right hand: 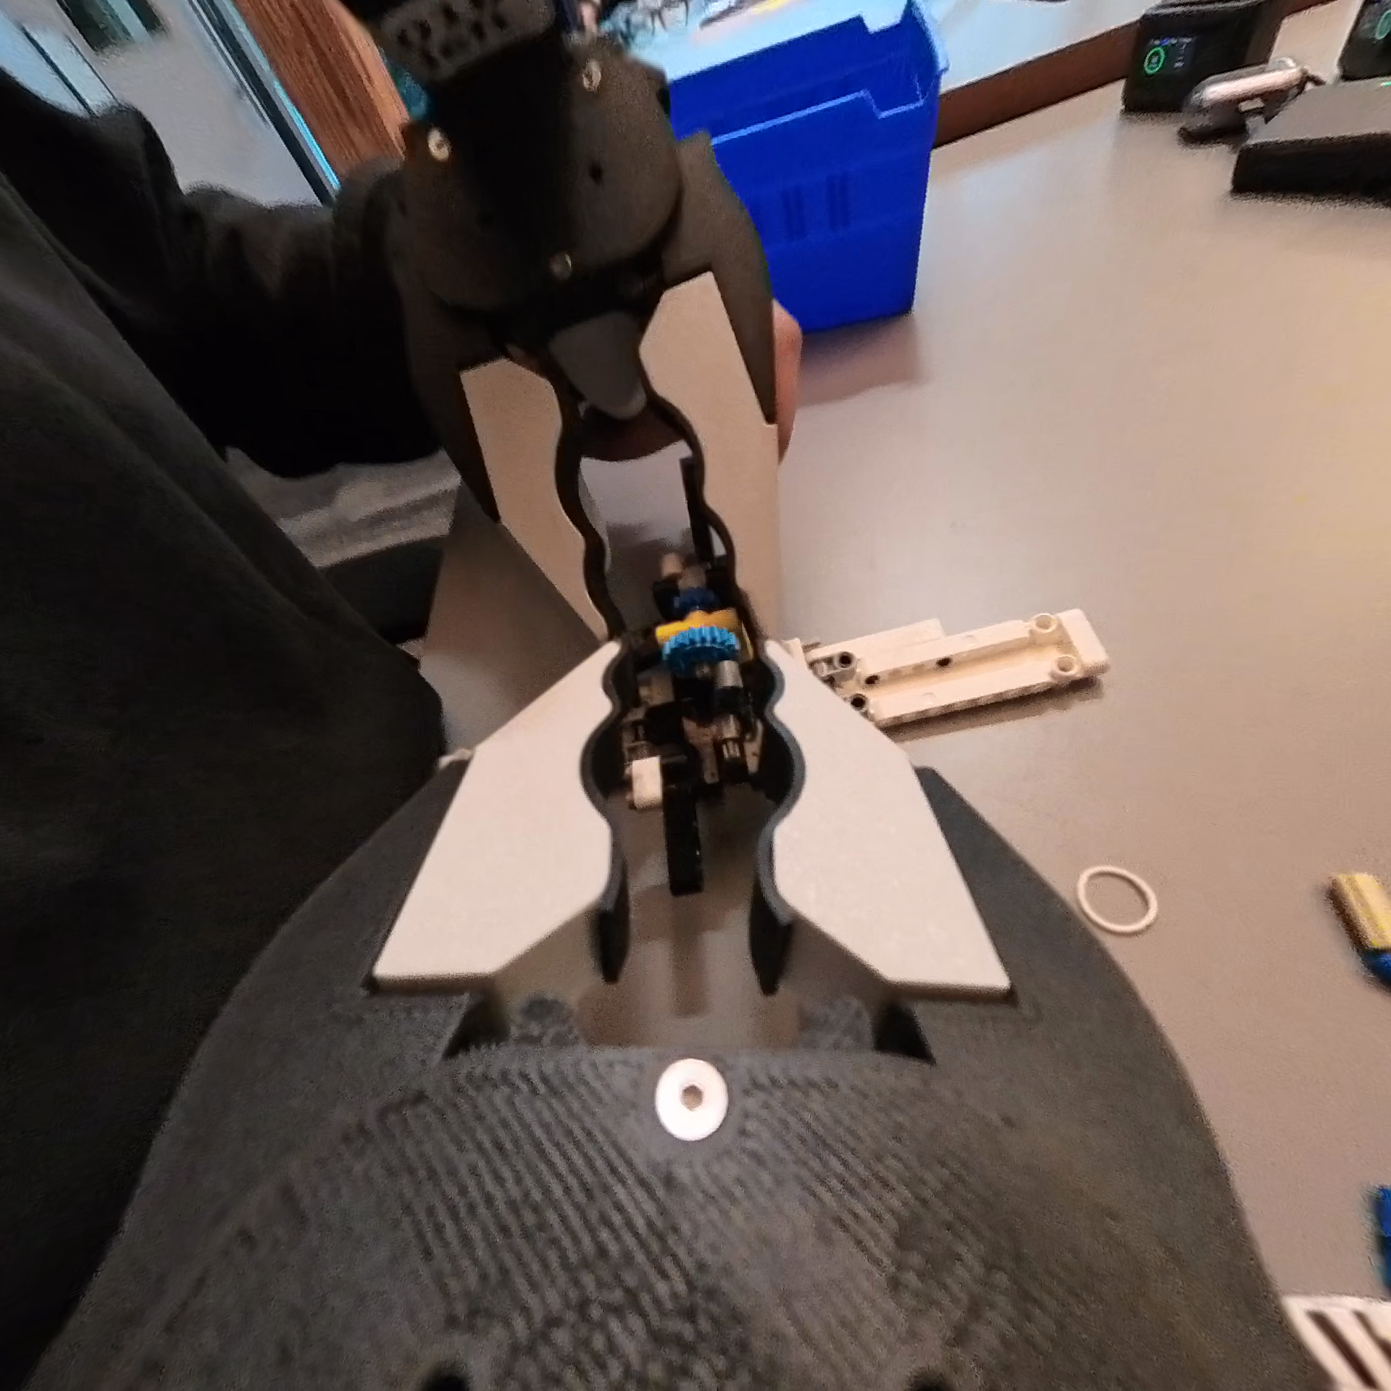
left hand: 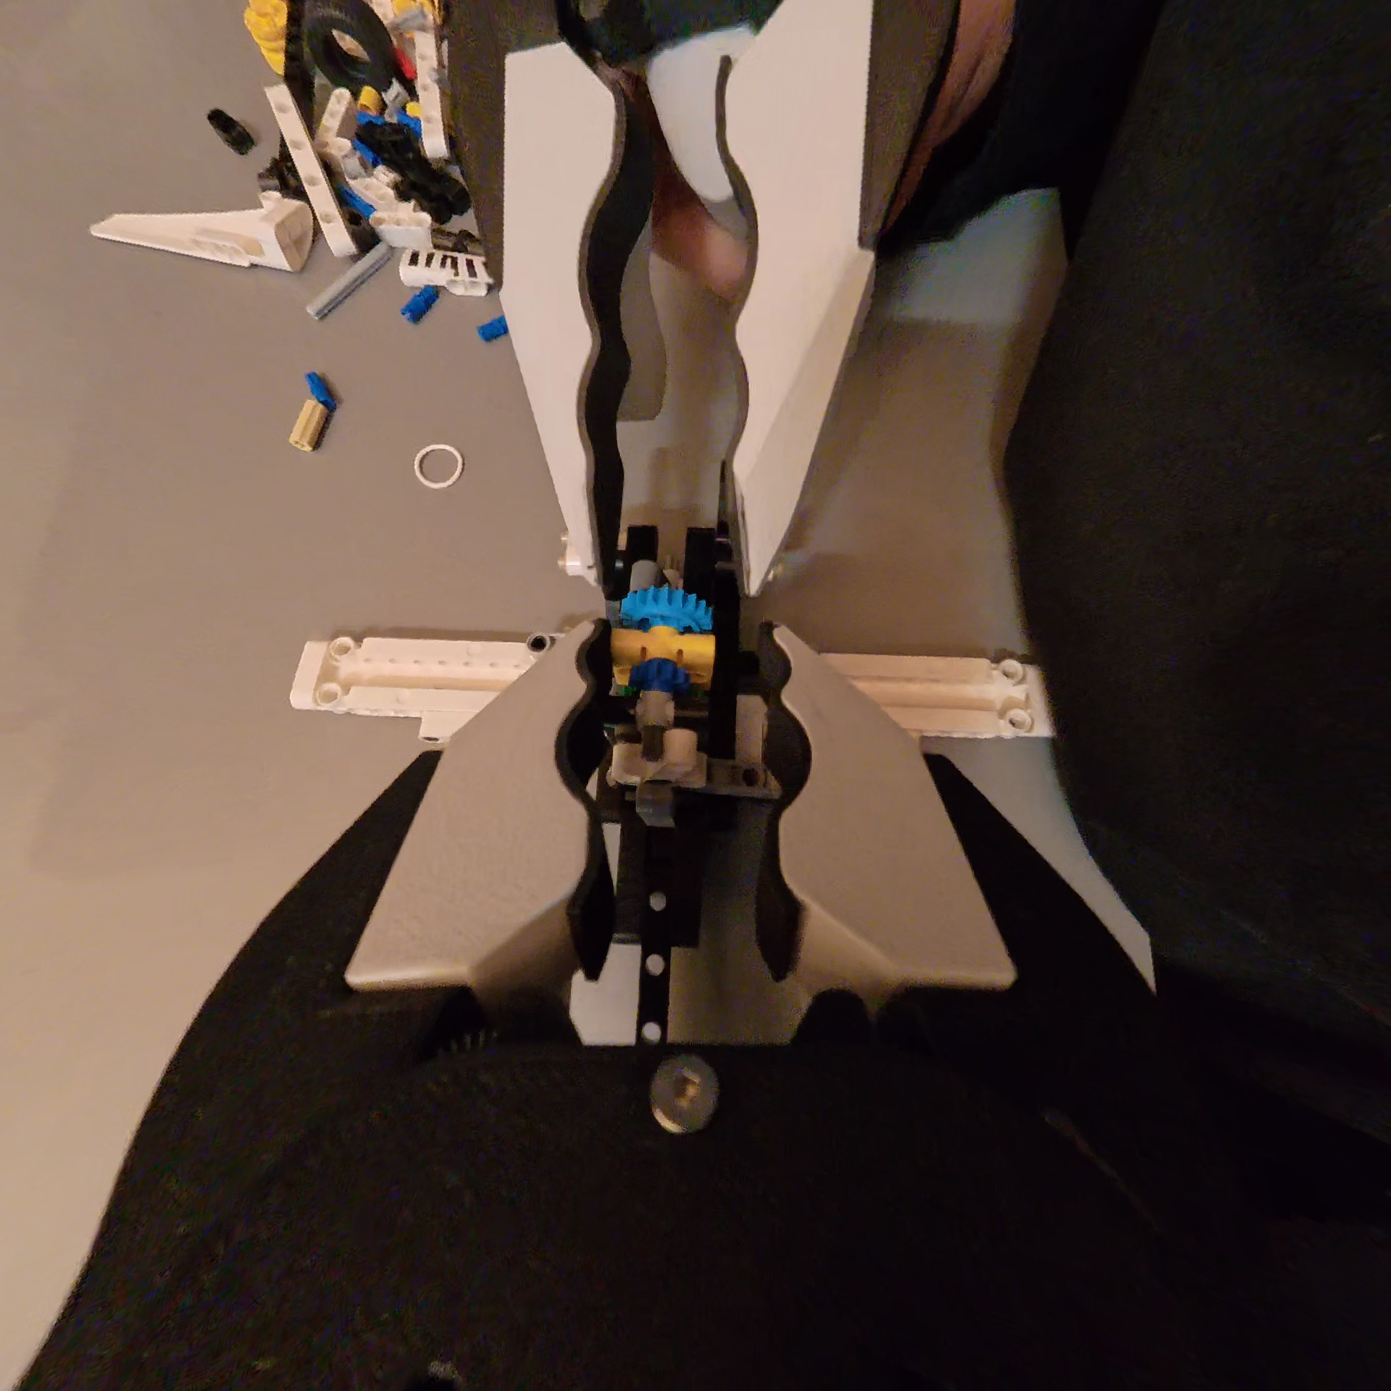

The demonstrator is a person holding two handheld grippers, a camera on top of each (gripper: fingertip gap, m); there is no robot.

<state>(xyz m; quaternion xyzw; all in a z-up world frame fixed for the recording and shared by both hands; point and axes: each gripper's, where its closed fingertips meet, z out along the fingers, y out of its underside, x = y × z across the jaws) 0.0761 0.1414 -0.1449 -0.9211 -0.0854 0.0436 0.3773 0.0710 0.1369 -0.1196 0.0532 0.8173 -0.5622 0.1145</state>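
Note:
A small building-block gear assembly (left hand: 662,655) has black beams, a light blue gear, a yellow block and a dark blue gear. It sits low over the grey table and crosses a long white plate (left hand: 421,670). My left gripper (left hand: 685,640) is open around it from the near side, with a slit showing beside the right pad. My right gripper (left hand: 675,585) comes from the opposite side, its fingers flanking the black beams. In the right wrist view the assembly (right hand: 700,677) stands between the right gripper's (right hand: 694,655) spread fingers. The left gripper (right hand: 686,619) faces it there.
A pile of loose white, black, blue and yellow parts (left hand: 376,150) lies at the far left. A white ring (left hand: 438,467) and a tan cylinder with a blue pin (left hand: 310,421) lie nearer. A blue bin (right hand: 813,173) and black devices (right hand: 1317,150) stand farther back. Less than 4 cm separates the two grippers' tips.

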